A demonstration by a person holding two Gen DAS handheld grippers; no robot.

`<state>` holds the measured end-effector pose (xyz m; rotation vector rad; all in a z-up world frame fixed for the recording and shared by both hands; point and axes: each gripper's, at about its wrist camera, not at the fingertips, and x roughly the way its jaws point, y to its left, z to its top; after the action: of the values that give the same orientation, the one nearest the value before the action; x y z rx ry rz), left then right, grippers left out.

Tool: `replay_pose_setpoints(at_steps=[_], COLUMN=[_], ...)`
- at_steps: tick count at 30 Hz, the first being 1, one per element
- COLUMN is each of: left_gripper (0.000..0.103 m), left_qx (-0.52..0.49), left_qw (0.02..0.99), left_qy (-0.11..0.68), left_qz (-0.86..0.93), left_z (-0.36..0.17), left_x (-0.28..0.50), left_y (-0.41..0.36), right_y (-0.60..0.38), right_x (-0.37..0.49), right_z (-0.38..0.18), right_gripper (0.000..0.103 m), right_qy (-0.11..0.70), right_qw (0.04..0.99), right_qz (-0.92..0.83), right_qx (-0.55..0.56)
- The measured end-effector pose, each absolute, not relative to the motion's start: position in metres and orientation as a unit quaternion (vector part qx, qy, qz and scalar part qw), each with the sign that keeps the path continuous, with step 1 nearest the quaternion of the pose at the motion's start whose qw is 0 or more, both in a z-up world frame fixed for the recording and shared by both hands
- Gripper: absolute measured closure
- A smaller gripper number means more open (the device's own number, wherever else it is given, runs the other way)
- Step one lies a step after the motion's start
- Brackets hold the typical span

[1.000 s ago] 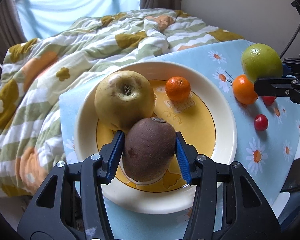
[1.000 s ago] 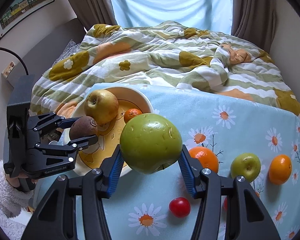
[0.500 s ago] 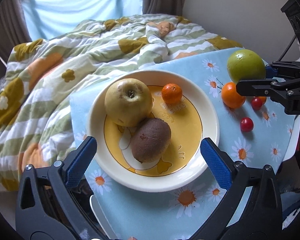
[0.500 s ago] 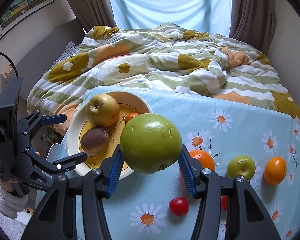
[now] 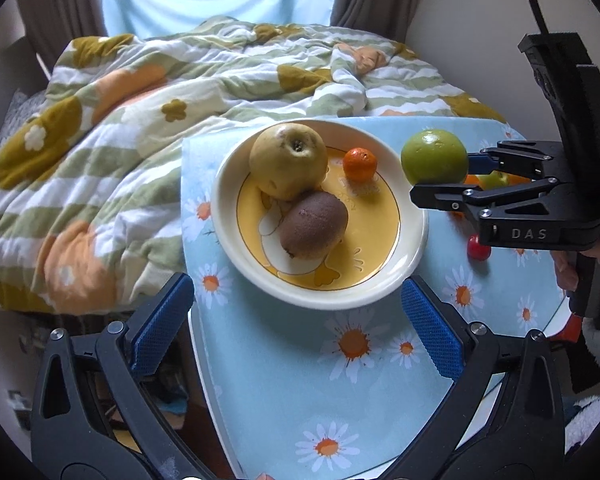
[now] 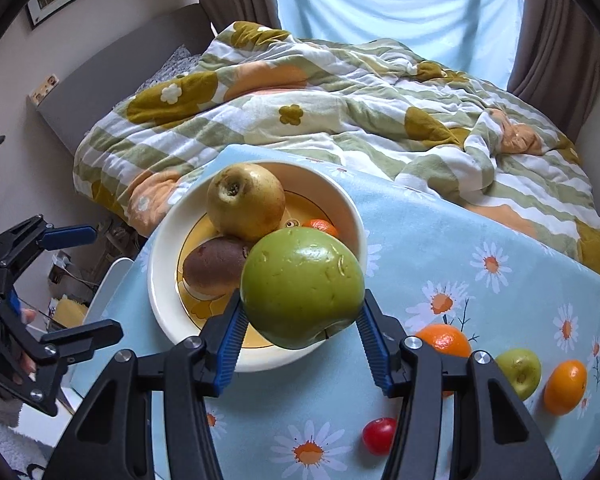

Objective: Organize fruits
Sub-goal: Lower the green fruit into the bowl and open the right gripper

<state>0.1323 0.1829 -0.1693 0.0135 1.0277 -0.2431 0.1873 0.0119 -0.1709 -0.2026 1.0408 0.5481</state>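
Daisy-printed blue cloth (image 6: pixel 440 248) is spread beside a rumpled quilt (image 6: pixel 340 120). Three fruits are already gathered on the plate (image 5: pixel 228 236): one pear (image 5: pixel 288 160), one kiwi (image 5: pixel 313 225), one tangerine (image 5: pixel 359 165). A large green apple (image 6: pixel 300 288) is clamped by the right gripper (image 6: pixel 300 334) over the plate's near rim; the left gripper (image 5: pixel 296 334) is held spread and empty. Left on the cloth are two oranges, one small green apple (image 6: pixel 518 372) and one cherry tomato (image 6: pixel 379 435), perhaps a second hidden.
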Motion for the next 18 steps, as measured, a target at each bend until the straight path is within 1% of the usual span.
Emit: replay_pose_setpoints(at_steps=[8, 13, 17, 18], left_gripper=[0.0, 0.0, 0.0, 0.0], left_qx=[-0.015, -0.022, -0.02, -0.019], left_qw=[0.856, 0.851, 0.848, 0.848], left_qy=[0.51, 0.519, 0.525, 0.526], left_qz=[-0.083, -0.075, -0.065, -0.064], left_z=[-0.19, -0.2, -0.202, -0.202], left_x=[0.123, 0.119, 0.119, 0.119], left_y=[0.186, 0.183, 0.18, 0.18], right_y=[0.027, 0.032, 0.03, 0.029], right_x=[0.194, 0.195, 0.196, 0.195], right_z=[-0.198, -0.206, -0.208, -0.205], right_gripper=[0.053, 0.053, 0.053, 0.047], right_qy=[0.485, 0.475, 0.475, 0.467], right_qw=[0.814, 0.813, 0.814, 0.819], right_qz=[0.289, 0.293, 0.294, 0.294], right_qx=[-0.136, -0.165, -0.158, -0.157])
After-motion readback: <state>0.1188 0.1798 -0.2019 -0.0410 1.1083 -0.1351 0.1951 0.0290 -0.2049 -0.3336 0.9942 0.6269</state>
